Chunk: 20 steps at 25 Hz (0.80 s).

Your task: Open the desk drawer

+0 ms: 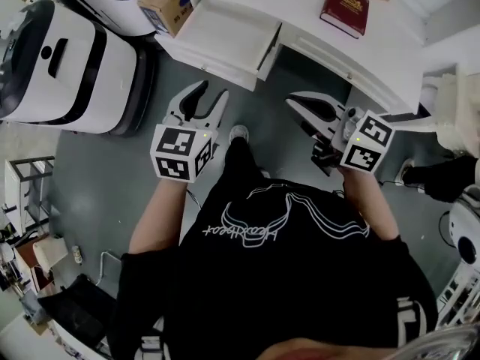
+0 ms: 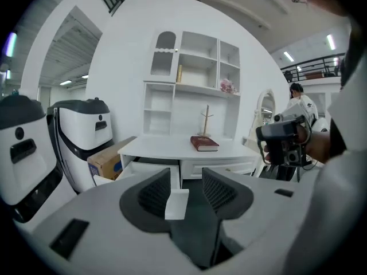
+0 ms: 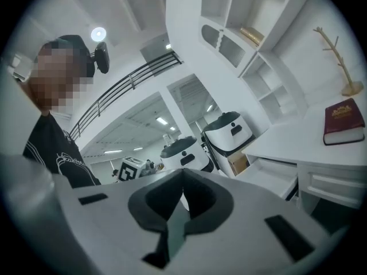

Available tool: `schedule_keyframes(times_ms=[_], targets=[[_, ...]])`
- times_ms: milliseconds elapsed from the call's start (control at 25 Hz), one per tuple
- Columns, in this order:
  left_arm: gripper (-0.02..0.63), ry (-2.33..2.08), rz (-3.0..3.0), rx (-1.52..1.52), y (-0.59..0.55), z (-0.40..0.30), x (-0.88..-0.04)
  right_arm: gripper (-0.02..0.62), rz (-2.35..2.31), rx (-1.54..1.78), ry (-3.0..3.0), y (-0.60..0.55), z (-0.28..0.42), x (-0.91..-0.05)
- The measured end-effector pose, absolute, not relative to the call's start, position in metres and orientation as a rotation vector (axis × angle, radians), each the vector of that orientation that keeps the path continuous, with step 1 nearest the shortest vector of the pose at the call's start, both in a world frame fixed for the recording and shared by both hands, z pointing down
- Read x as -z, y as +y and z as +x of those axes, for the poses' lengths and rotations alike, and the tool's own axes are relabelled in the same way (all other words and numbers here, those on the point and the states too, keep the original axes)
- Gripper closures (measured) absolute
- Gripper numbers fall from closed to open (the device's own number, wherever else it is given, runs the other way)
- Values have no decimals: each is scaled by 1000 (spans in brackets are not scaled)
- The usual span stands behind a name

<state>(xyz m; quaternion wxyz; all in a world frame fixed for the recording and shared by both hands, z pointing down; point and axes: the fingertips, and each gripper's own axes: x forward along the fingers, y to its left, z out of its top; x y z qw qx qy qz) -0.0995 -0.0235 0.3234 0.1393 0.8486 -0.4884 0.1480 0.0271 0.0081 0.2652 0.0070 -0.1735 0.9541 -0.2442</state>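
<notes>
The drawer (image 1: 225, 40) has its rear hidden under the desk (image 1: 300, 6) top. It is white and stands pulled out at the desk's left end. Left gripper (image 1: 212, 92): jaws wide, empty. Right gripper (image 1: 294, 98): jaws together, empty.

White shelf unit (image 2: 192, 79) against a white wall (image 2: 123, 56), grey floor (image 1: 112, 178) below — bulky white-and-black machines (image 2: 86, 133) to its left, railed balcony (image 2: 315, 72) and ceiling strip lights (image 2: 331, 41) to its right
</notes>
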Motion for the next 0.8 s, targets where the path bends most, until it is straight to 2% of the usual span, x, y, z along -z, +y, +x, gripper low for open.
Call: schedule_keyframes(times_ms=[120,280,320,440,480,600,800], targets=[[434,-1387,2483,-381,7,-83,-289,589,-523,752,2973,27,34,-252],[438,-1241,2511,-138,40,-59,-244,589,-495,697,2978,45,34,-231],[447,-1204,2521,-85,45,-54,-233,589,-489,669,2986,48,33,-224],[556,-1135,2564,12,59,-44,-208,591,-474,603,2992,56,30,-207],[574,-1125,2578,25,62,-42,-203,589,-468,591,2985,59,30,-202],[601,-1105,2602,29,67,-37,-193,591,-459,575,2959,64,32,-191],[601,-1097,2625,16,66,-33,-192,591,-509,539,2986,64,34,-194]])
